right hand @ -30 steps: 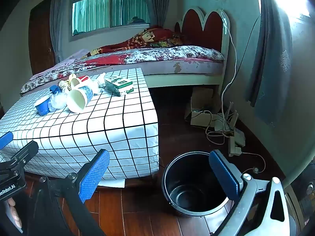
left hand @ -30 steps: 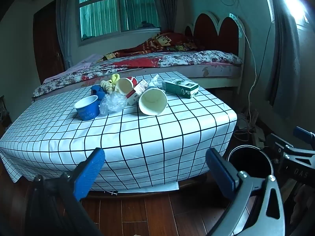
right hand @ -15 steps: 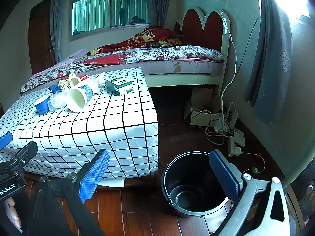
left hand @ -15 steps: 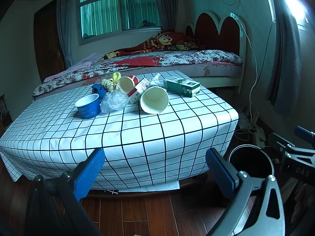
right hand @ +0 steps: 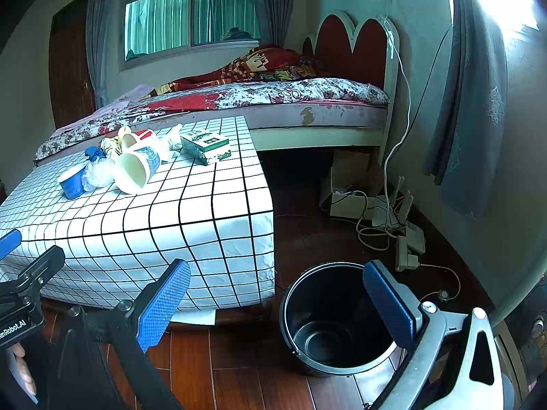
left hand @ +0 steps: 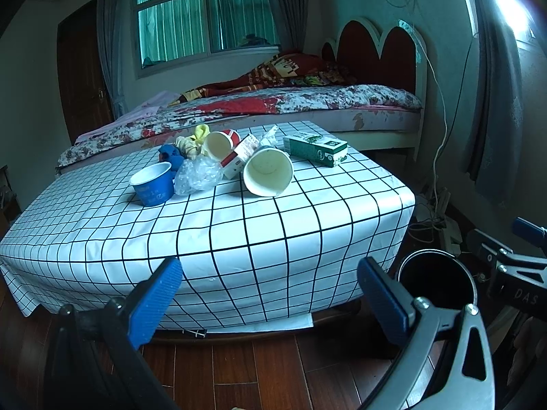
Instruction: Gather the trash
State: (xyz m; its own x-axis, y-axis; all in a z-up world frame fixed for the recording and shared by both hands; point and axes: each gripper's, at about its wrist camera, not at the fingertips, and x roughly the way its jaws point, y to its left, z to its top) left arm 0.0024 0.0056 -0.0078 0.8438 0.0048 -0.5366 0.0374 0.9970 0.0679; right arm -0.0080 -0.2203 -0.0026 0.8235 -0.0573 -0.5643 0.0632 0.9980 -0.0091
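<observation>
- Slightly closer now, the left hand-held gripper faces the worktop, jaws wide and empty.
- Right hand-held gripper, equally wide and empty, hangs at lower centre over the bin.
- Best start: the big paper cup at centre frame, pinched across its rim.

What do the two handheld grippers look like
Both the left gripper and the right gripper have two flat fingers faced with textured blue pads, on black and silver-grey metal linkages with visible bolts. White lettering marks each black body. No cables show.

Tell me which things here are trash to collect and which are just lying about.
Job: blue cup, plastic wrap, big paper cup, red cup, green carton, bin.
Lying about: bed, cables, curtain.
</observation>
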